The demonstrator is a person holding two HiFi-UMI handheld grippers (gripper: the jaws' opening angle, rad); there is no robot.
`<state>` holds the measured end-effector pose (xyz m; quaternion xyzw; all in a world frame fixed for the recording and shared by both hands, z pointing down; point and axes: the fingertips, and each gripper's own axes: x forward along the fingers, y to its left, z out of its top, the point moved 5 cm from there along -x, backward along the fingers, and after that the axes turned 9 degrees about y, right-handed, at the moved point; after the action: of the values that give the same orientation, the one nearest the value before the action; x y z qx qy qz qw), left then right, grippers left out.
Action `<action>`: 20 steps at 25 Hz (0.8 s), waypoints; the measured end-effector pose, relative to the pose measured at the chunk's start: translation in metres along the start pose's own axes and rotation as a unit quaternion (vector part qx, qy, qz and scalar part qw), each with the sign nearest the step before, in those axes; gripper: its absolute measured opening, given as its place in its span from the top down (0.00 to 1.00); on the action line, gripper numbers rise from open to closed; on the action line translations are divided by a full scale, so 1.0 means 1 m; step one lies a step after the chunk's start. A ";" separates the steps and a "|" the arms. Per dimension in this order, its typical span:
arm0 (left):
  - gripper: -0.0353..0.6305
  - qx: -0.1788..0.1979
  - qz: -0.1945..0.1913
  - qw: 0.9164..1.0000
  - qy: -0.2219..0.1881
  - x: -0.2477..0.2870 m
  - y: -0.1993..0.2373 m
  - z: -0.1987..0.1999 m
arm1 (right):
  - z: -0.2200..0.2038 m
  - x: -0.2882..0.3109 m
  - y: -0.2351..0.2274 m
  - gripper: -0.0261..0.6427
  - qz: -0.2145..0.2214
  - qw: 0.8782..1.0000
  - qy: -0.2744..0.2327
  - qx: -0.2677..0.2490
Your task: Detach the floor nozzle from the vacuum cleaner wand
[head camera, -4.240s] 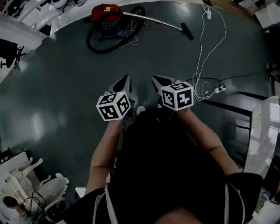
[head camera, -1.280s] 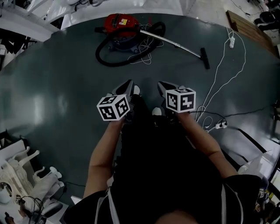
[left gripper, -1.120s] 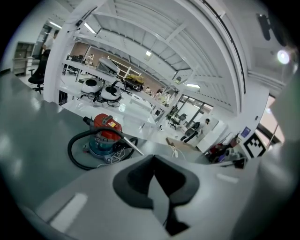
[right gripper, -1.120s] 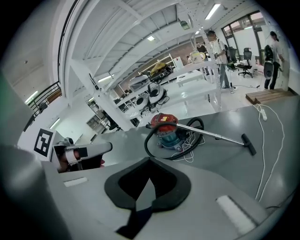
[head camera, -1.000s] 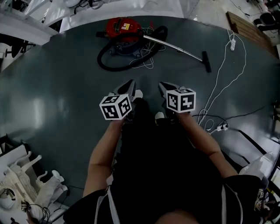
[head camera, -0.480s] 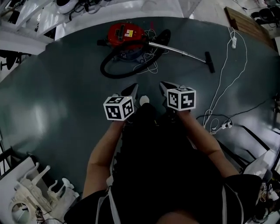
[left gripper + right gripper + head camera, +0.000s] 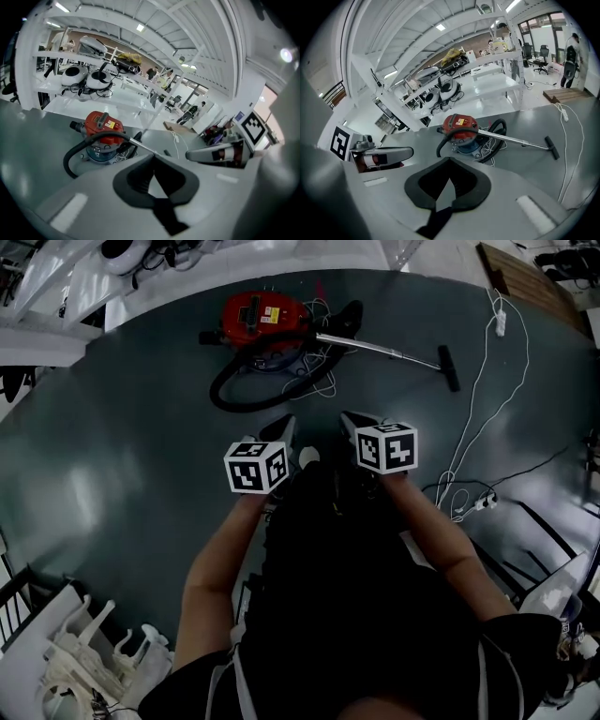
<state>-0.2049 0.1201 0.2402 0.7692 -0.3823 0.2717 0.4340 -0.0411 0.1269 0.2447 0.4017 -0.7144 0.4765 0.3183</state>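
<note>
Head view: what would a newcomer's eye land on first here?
The red vacuum sits on the dark floor at the top, its silver wand running right to a black nozzle. Nearer, at centre, the left hand-held gripper and right hand-held gripper, boldly patterned in black and white, shut and empty, point toward it.
</note>
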 end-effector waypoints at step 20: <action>0.93 -0.045 0.037 0.997 0.045 0.138 0.018 0.065 | 0.080 0.074 -0.102 0.97 0.052 0.997 0.060 -0.002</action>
<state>-0.1370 0.0085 0.3206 0.7215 -0.4024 0.3041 0.4745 0.0074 0.0096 0.3227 0.3339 -0.7147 0.5140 0.3368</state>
